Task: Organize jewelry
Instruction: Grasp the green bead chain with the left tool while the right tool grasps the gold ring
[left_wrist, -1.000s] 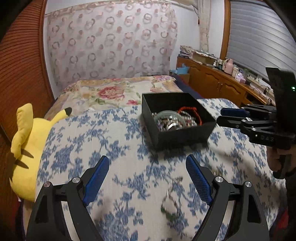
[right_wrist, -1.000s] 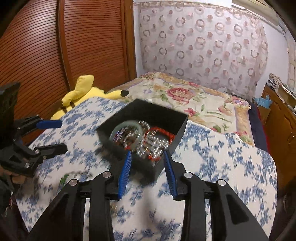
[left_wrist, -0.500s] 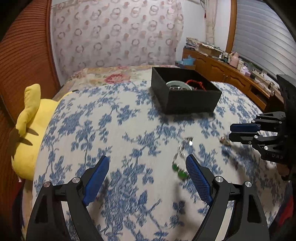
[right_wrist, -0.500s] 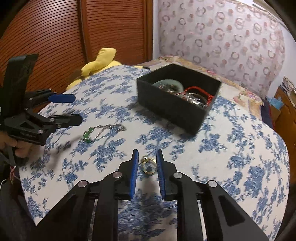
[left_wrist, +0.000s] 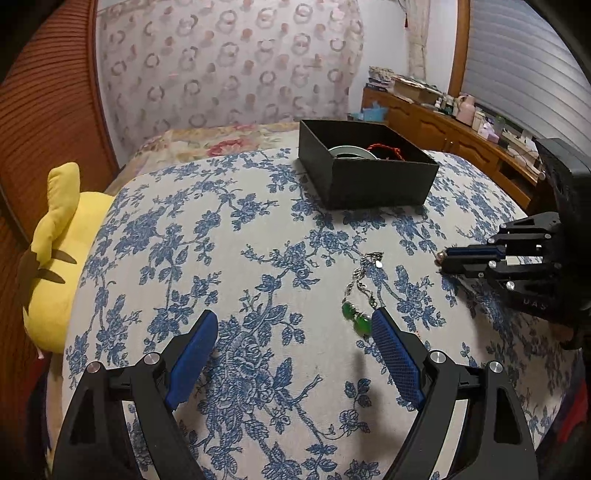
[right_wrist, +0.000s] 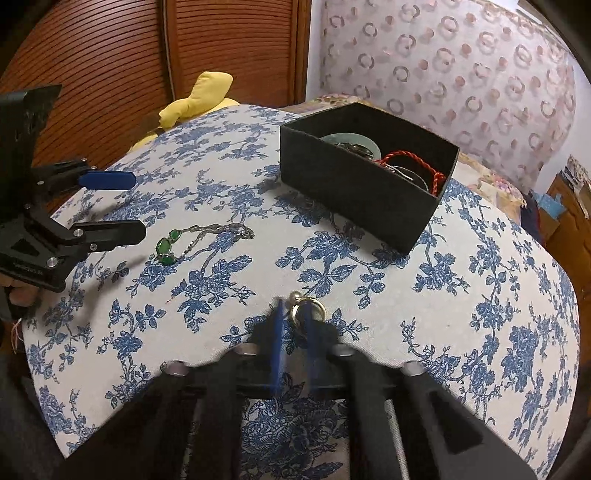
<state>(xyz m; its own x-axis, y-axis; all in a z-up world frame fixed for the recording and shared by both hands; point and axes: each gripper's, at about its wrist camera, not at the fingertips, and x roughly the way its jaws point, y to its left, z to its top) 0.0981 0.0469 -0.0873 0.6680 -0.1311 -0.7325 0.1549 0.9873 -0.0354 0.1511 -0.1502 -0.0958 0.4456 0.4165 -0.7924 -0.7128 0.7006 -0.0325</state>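
Observation:
A black box (left_wrist: 369, 184) (right_wrist: 351, 192) stands on the blue-flowered cloth with a pale green bangle (left_wrist: 351, 151) and a red cord (right_wrist: 406, 158) inside. A silver chain with green stones (left_wrist: 356, 317) (right_wrist: 166, 247) lies on the cloth, just off my left gripper's right fingertip. My left gripper (left_wrist: 292, 314) (right_wrist: 137, 206) is open and holds nothing. My right gripper (right_wrist: 294, 314) (left_wrist: 443, 258) is low over the cloth. Its jaws are closing, with the pads pinching a small gold ring with a bead (right_wrist: 306, 306).
A yellow plush toy (left_wrist: 55, 258) (right_wrist: 199, 99) lies at the cloth's left edge, beside brown slatted doors (right_wrist: 110, 55). A wooden cabinet (left_wrist: 443, 125) crowded with small things runs along the right wall. A floral bedspread (left_wrist: 221, 144) lies behind the box.
Both grippers came down from near the box to the cloth. The right jaws narrowed and closed around the gold ring. The left gripper stayed open and settled beside the green-stone chain.

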